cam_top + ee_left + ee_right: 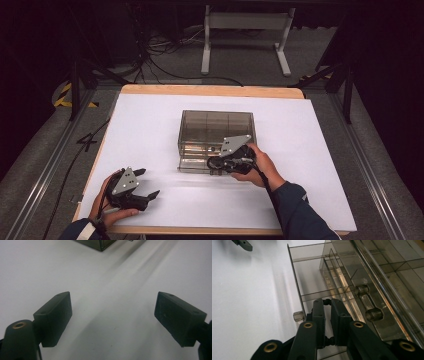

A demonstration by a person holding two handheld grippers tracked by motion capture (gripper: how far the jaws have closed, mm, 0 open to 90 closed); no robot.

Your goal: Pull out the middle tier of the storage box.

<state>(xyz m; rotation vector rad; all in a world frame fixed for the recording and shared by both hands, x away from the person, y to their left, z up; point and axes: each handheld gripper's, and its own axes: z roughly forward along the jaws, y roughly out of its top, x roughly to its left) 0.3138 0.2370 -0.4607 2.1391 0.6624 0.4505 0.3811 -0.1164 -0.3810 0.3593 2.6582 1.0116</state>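
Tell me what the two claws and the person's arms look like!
Both claws are black. The left claw and right claw each carry a grey three-cornered plate on top, with a thin black cable trailing back. Up close, the left claw's fingers are chunky black blocks, with brass-coloured rings at the joints. The person wears dark blue sleeves.

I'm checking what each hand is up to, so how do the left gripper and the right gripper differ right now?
The left gripper has its jaws spread wide over bare white table; the right gripper has its jaws nearly together. The left gripper sits near the table's front edge, apart from the smoky clear drawer box; the right gripper is at the front of the box's pulled-out lower drawer. Both are black, hand-held, and topped by a grey plate.
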